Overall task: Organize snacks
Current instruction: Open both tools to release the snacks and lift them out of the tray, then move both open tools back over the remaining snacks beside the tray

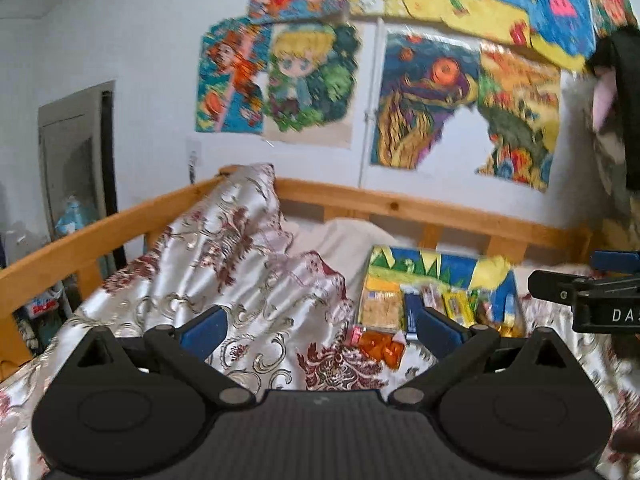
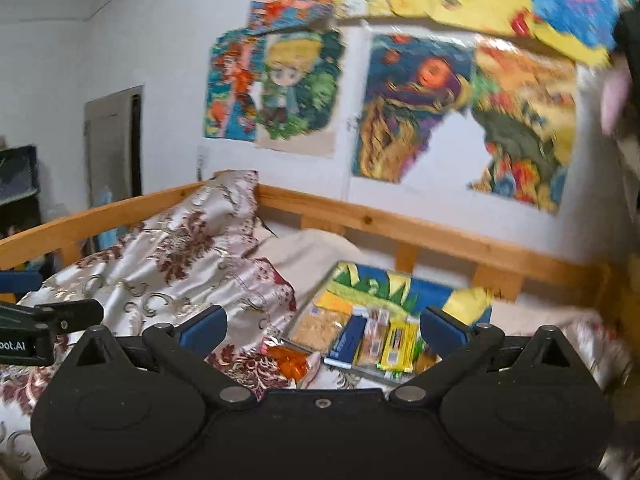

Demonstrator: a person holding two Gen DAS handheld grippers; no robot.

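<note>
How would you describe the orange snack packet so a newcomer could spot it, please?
Start at the wooden bed rail, then drop to the row of snacks on the bed. The orange packet lies alone at their left end, on the flowered bedspread, the only orange one.

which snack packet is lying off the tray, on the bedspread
The orange packet, alone on the patterned bedspread left of the tray; the cracker, blue and yellow packets all lie on the tray.

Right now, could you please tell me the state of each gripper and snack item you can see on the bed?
left gripper: open, holding nothing.
right gripper: open, holding nothing.
orange snack packet: lying on the bedspread, apart from the row.
cracker pack: flat on the colourful mat.
blue packet: flat beside the crackers.
yellow packet: flat in the row.
</note>
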